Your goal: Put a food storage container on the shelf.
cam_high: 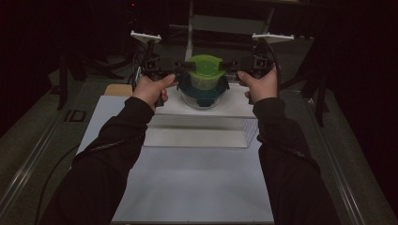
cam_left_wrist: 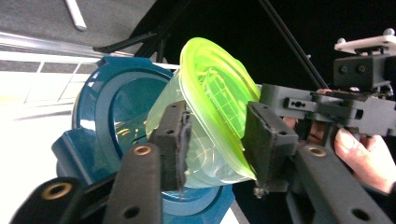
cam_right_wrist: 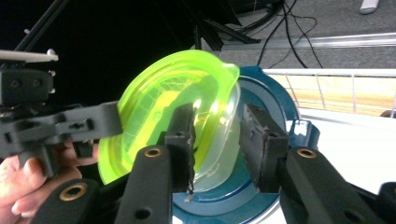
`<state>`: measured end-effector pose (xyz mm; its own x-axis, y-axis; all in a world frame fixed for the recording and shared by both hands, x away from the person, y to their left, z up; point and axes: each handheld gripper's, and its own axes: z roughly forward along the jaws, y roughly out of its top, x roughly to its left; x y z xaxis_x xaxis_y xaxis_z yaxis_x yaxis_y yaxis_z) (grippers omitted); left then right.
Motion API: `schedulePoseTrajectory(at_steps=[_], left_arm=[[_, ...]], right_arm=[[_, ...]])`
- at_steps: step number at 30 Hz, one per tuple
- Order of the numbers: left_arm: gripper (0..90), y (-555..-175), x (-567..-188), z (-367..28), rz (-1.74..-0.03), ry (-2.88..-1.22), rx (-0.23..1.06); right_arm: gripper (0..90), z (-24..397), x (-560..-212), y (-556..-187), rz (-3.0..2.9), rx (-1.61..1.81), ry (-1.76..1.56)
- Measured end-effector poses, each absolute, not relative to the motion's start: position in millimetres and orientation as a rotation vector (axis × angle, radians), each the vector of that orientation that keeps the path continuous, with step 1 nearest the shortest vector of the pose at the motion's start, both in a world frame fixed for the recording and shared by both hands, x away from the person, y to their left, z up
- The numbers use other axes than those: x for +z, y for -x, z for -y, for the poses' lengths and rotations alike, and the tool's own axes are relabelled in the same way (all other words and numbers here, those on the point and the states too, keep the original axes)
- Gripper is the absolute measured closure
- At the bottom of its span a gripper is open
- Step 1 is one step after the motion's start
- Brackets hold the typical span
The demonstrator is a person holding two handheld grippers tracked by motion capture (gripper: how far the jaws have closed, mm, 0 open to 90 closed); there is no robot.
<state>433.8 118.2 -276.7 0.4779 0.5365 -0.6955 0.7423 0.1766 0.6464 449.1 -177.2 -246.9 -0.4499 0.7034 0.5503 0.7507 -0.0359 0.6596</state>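
Flanking a small clear container (cam_high: pixel 203 82) capped with a lime-green lid (cam_high: pixel 205 65), a person's left gripper (cam_high: pixel 174 70) and right gripper (cam_high: pixel 233 69) meet it from opposite sides at the far end of a white table (cam_high: pixel 197 187). The container sits on top of a larger glass bowl with a dark teal lid (cam_high: pixel 202 91), which stands on a raised white platform (cam_high: pixel 225 108) near the table's back edge. In the left gripper view, the jaws stand partly apart around the green lid's rim (cam_left_wrist: pixel 212 88) and the clear wall below it, with a gap showing between the right-hand pad and the plastic; the opposite gripper (cam_left_wrist: pixel 327 105) and a thumb (cam_left_wrist: pixel 362 151) show beyond. In the right gripper view, the jaws likewise straddle the container's edge (cam_right_wrist: pixel 212 135) at a middling width, the right-hand pad standing off from the wall, so neither pair clamps the container. Both sleeved forearms reach forward across the table, each hand (cam_high: pixel 152 89) wrapped around its gripper's handle.
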Motion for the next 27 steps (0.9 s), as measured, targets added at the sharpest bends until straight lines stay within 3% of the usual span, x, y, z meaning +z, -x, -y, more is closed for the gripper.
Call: schedulePoseTrajectory(at_steps=[9,16,19,21,23,27], left_arm=[[48.5,-430,-274,-125,-1.190,-1.463,-0.154],[46.2,-417,-271,-133,-1.168,-1.467,-0.152],[41.5,-403,-269,-138,-1.094,-1.481,-0.148],[31.3,-400,-270,-140,-1.038,-1.482,-0.160],[31.3,-392,-272,-141,-0.987,-1.496,-0.154],[23.1,-378,-275,-140,-0.900,-1.526,-0.087]], right_arm=[[44.9,175,-243,-448,2.184,-1.549,1.586],[38.0,180,-239,-440,2.202,-1.586,1.538],[31.8,184,-237,-432,2.213,-1.610,1.515],[29.2,185,-238,-427,2.210,-1.620,1.493],[22.6,186,-238,-422,2.232,-1.629,1.444],[19.6,190,-240,-411,2.243,-1.674,1.373]])
